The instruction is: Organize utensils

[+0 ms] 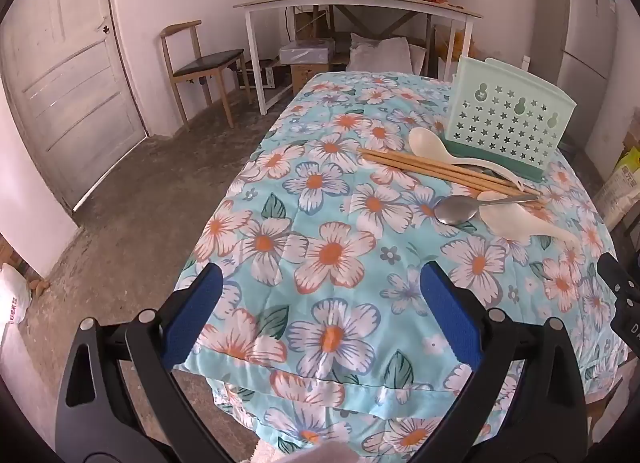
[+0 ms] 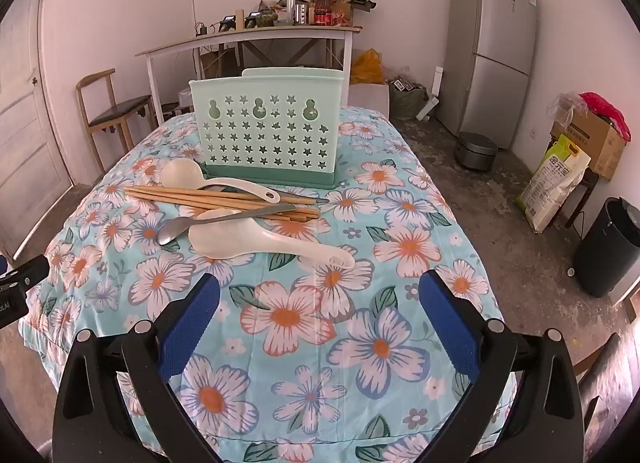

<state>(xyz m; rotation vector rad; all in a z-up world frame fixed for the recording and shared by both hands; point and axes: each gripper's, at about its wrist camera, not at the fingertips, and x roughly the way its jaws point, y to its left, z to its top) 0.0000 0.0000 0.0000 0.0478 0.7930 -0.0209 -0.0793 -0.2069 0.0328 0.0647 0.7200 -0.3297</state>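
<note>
We hold both claws over the near end of a desk draped in a floral cloth [image 2: 304,343], the left claw [image 1: 320,315] and the right claw [image 2: 320,319] each with blue pads spread wide apart and nothing between them, both tilted down toward the cloth. Just beyond the right claw lies a white plastic spoon [image 2: 256,241], its handle pointing right. Touching its bowl, a metal spoon [image 2: 208,223] rests with its handle laid across a bundle of wooden chopsticks [image 2: 216,201]. A second white spoon [image 2: 212,179] sits on the far side of the chopsticks, its bowl just beside the base of a pale green utensil holder [image 2: 268,131] punched with star holes, which stands upright behind the pile. Farther back we see a wooden chair [image 2: 112,115], a cluttered white table [image 2: 248,39] and a grey fridge [image 2: 492,47] against the wall.
</note>
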